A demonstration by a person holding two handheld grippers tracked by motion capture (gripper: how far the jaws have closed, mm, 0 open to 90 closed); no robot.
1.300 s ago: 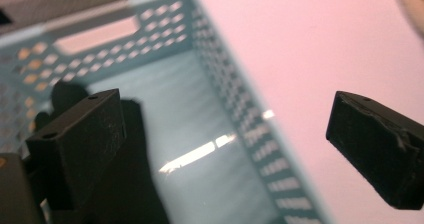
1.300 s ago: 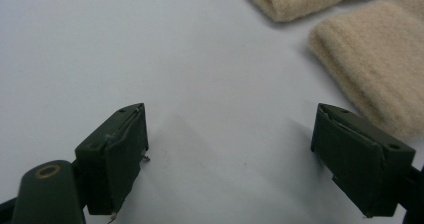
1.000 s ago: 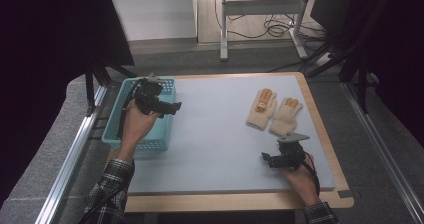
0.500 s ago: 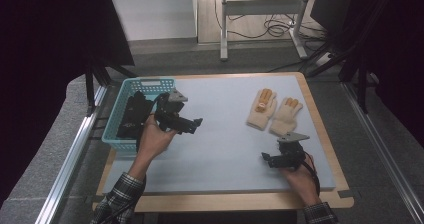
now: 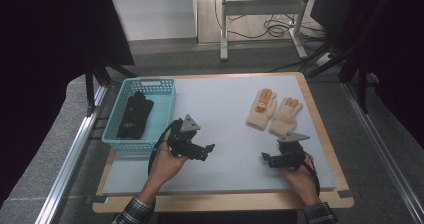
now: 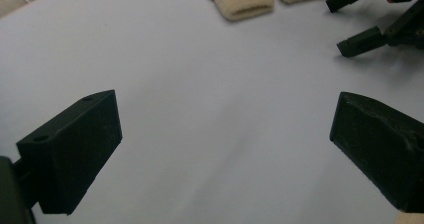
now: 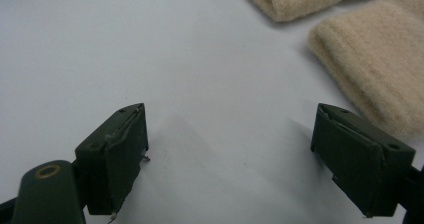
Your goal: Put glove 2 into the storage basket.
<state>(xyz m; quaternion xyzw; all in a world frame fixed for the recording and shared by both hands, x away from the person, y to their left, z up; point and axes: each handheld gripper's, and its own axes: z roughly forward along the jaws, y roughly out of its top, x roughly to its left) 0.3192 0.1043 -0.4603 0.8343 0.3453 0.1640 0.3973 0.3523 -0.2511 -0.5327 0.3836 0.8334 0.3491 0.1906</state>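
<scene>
While a pair of black gloves (image 5: 134, 116) is already lying inside the teal basket (image 5: 161, 115) at ten o'clock, the two cream gloves (image 5: 273, 110) are waiting on the mat (image 5: 225, 119) at two o'clock, untouched. Both the left gripper (image 5: 207, 151) and the right gripper (image 5: 267, 158) are hovering with jaws spread wide, holding nothing; I'm judging the sorting about halfway, the cream pair remaining
</scene>
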